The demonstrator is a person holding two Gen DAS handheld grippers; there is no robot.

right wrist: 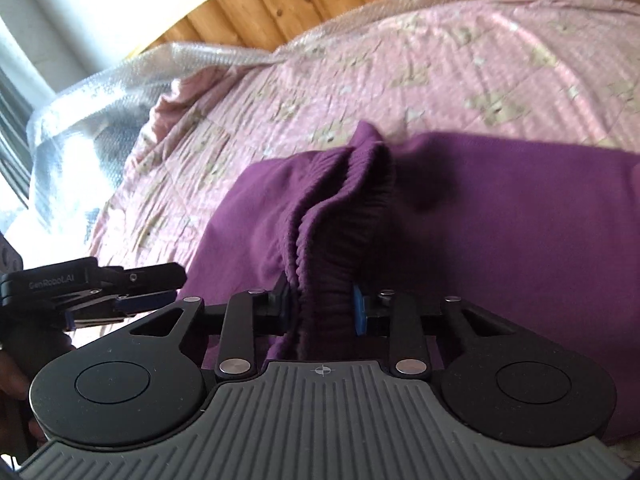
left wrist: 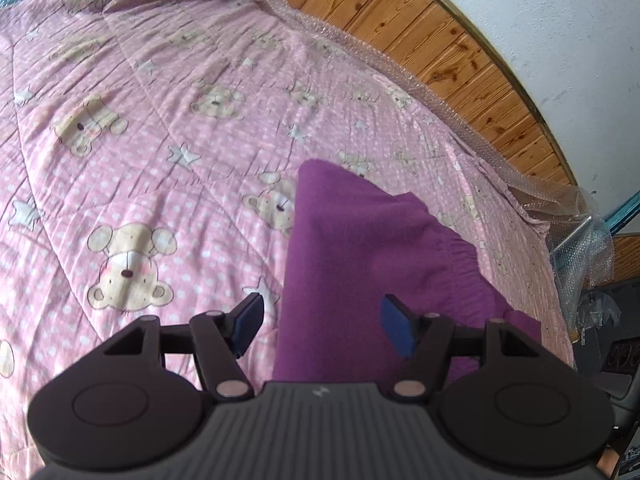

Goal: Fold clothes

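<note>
One purple garment (right wrist: 500, 220), a soft knit with a gathered elastic band, lies on the bed over a pink bear-print quilt (left wrist: 160, 120). Its lower edge is cut off behind the tool bodies in both views, so its full outline and type cannot be confirmed. The right tool (right wrist: 322, 304) is clenched on a bunched ridge of the elastic band, the blue pads pressing the fabric from both sides; the fold rises from the jaws and hides the cloth behind it. The left tool (left wrist: 322, 326) stands released above the garment's left edge, with its blue pads apart and clear of the cloth. In the right wrist view it appears side-on at the left edge, partly cut off. A dark shape below it is too dim to identify. Clear bubble wrap (left wrist: 360, 44) runs along the far edge of the bed against a wood-panelled wall (left wrist: 440, 40). The right wrist view is blurred across the quilt, and its left side is washed out by glare.
</note>
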